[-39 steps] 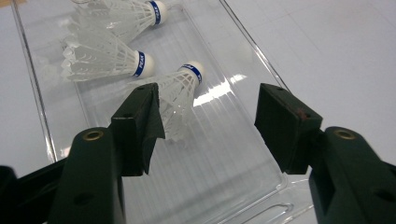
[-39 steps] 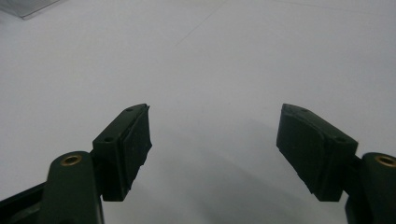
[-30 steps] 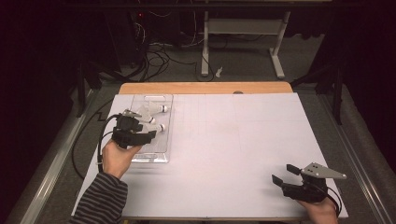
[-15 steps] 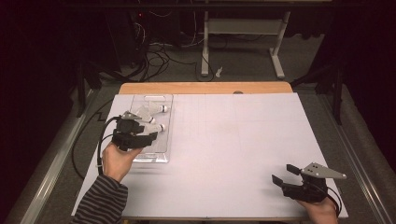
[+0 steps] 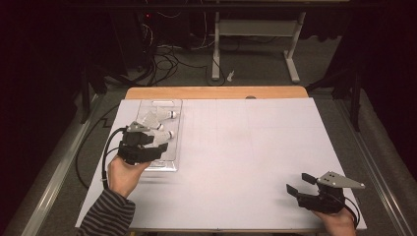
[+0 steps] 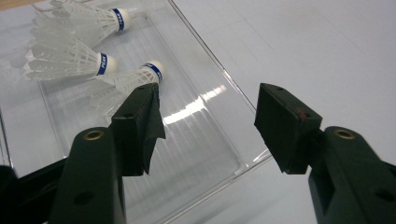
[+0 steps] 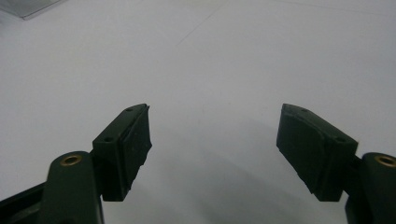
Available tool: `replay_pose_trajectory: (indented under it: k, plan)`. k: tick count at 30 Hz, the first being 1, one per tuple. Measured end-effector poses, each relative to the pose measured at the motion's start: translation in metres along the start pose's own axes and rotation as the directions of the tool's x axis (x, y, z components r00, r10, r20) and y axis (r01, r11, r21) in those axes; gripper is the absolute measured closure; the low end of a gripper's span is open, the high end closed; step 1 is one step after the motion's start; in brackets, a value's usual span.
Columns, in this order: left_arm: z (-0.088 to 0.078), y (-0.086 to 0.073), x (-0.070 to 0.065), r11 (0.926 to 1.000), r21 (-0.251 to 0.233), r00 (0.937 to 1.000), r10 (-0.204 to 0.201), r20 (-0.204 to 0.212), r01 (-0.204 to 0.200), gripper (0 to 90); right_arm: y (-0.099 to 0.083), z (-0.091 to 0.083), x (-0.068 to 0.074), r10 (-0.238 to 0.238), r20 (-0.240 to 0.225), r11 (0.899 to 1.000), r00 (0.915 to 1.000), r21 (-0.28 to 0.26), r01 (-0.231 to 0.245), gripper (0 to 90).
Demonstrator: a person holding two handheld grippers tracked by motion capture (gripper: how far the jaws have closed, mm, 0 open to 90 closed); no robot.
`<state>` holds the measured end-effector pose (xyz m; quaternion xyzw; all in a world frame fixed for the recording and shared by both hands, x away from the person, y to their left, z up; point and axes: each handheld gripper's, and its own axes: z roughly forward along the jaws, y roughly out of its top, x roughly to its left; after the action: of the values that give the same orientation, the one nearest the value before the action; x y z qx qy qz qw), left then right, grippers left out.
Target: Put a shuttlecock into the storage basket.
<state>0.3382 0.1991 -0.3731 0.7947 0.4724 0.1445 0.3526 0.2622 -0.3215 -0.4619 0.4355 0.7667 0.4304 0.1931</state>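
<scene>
While your left gripper (image 6: 208, 116) hovers with jaws apart and empty over the clear tray (image 6: 219, 70), the nearest shuttlecock (image 6: 133, 79) lies in it just beyond the left jaw, cork pointing right, its long axis across your reach. Your right gripper (image 5: 301, 183), jaws also apart, rests well away on the white table (image 5: 246, 147), so the left hand is nearer.

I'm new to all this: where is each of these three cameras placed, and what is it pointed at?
High view: above the person's side, looking forward and down on the table; both forearms, left gripper and right gripper show.
Left gripper view: rides the left gripper, looking along its open jaws at three shuttlecocks in a clear tray.
Right gripper view: rides the right gripper, facing bare white tabletop between open jaws.
Shared: high and left gripper views both show tray and shuttlecocks.
</scene>
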Motion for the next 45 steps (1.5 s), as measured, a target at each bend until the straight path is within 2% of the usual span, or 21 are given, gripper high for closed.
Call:
replay_pose_trajectory:
  k: [19, 45]
  plan:
    - [-0.006, -0.011, -0.002, 0.9994, -0.025, 0.9996, -0.025, 0.017, 0.025, 40.9, 0.000, 0.000, 0.000, 0.001, 0.001, 1.000, 1.0000, 0.000, -0.001, 26.5]
    - [-0.014, -0.024, -0.007, 0.9978, -0.060, 0.9992, -0.025, 0.030, 0.027, 38.0, 0.000, 0.000, 0.000, 0.000, 0.000, 1.000, 1.0000, 0.000, 0.000, 26.5]
